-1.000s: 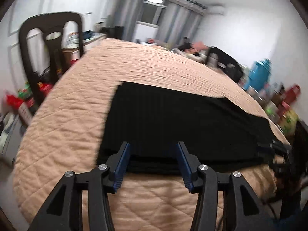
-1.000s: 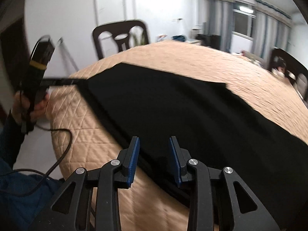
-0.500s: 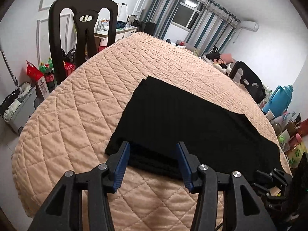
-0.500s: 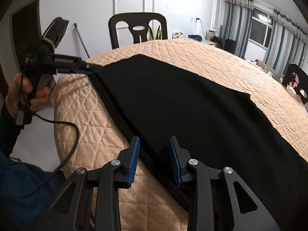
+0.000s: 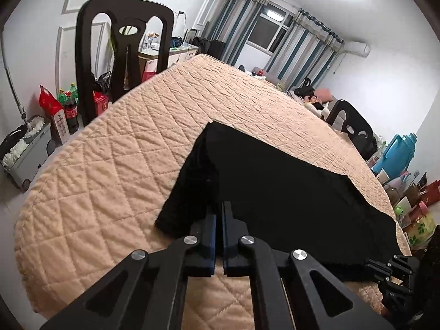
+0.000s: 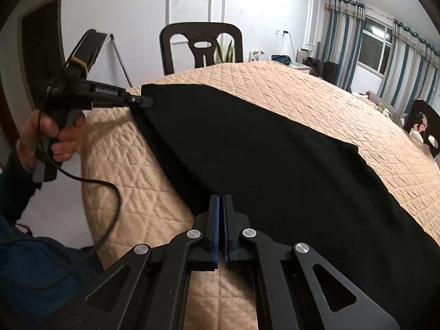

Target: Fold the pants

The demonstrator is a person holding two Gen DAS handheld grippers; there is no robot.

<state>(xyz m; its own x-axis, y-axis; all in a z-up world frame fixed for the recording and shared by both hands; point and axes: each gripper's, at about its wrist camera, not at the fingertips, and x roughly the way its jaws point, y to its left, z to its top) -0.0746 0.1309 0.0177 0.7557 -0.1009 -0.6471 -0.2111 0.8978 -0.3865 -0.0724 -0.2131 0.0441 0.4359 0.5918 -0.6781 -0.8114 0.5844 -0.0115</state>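
**Both grippers pinch the near hem**

The left gripper (image 5: pixel 220 211) has its blue-padded fingers (image 5: pixel 211 236) pressed together on the near edge of the black pants (image 5: pixel 275 187). The right gripper (image 6: pixel 221 206) is likewise clamped on that edge. The pants lie flat on a peach quilted table cover (image 5: pixel 110 170), smooth against its diamond stitching.

One pair of black pants (image 5: pixel 275 192) lies on one quilted bench (image 5: pixel 110 178). Two claws: left claw (image 5: pixel 219 214), right claw (image 6: pixel 220 206). Two dark chairs: one far left (image 5: pixel 123 49), one far right (image 5: pixel 354 132).

pants (image 6: pixel 275 165) far end cut off at right frame edge; cloth between jaws hidden
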